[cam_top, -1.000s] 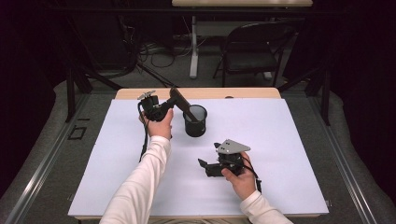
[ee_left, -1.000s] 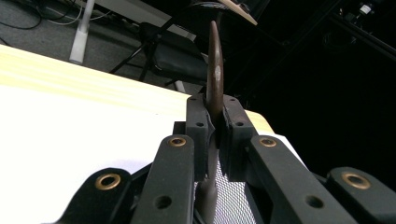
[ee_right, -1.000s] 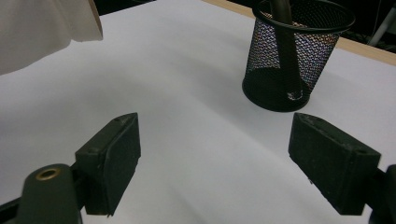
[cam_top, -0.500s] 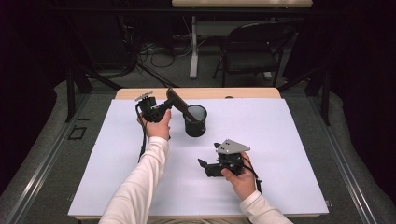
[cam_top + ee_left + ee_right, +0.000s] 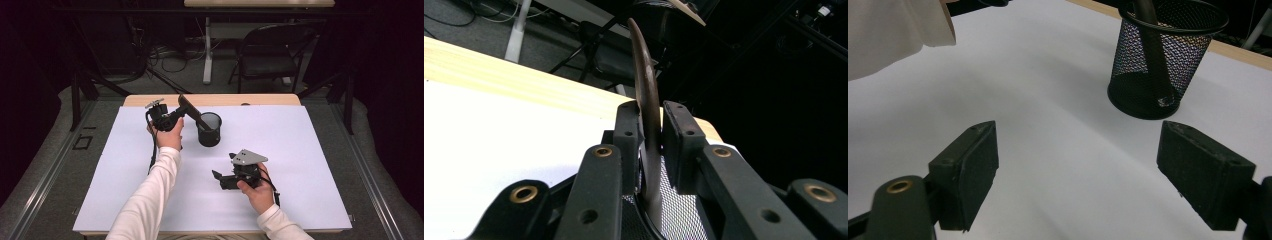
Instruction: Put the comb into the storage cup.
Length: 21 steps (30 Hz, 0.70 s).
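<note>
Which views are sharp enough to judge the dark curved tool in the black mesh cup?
Left gripper view: dark curved tool sharp, background murky. Right gripper view: black mesh cup crisp, near jaws soft. High view: evenly lit white table cover, surroundings dark.

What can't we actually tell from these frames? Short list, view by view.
- Left gripper view: lower end of the dark curved tool is hidden behind the left gripper; its jaws have just been opening, and whether the pads still press the tool is unclear.
- Right gripper view: tool's upper end is cut off by the top edge above the mesh cup.
- High view: the right gripper jaws are too small to read.
</note>
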Each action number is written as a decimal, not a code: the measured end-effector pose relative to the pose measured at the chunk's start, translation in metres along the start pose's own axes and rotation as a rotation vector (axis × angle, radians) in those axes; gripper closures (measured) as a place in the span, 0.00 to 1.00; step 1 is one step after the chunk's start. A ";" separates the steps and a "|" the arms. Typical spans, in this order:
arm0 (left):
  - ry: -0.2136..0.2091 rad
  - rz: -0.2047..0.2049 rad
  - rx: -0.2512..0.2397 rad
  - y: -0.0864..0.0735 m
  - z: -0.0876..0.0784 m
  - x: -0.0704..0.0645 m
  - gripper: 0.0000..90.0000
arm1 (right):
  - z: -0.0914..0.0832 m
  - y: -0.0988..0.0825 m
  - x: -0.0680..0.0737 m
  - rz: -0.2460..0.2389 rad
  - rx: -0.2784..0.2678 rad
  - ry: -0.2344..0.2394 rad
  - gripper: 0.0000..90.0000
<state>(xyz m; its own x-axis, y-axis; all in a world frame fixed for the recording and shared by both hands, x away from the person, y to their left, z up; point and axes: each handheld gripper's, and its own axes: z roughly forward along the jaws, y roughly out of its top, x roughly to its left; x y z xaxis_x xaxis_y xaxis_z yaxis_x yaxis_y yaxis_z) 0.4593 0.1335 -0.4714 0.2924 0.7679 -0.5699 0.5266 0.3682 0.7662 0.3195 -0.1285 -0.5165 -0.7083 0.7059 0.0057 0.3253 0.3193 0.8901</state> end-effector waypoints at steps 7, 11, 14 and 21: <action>-0.020 -0.004 -0.015 0.000 -0.002 0.001 0.74 | 0.000 0.000 0.000 -0.003 0.001 0.001 0.19; -0.022 -0.007 -0.021 0.001 -0.003 0.000 0.69 | 0.000 0.000 0.000 0.000 -0.001 0.000 0.19; -0.022 -0.004 -0.024 0.002 -0.004 0.000 0.67 | 0.000 0.000 0.000 -0.003 0.001 0.000 0.19; -0.025 -0.007 -0.011 0.003 -0.005 0.001 0.61 | 0.000 0.000 0.000 -0.002 -0.001 0.000 0.19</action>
<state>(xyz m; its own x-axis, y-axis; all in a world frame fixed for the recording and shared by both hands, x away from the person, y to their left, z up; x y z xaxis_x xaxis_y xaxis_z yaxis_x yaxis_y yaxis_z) 0.4570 0.1381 -0.4686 0.3088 0.7520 -0.5824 0.5200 0.3793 0.7654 0.3195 -0.1289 -0.5164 -0.7091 0.7051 0.0045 0.3239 0.3200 0.8903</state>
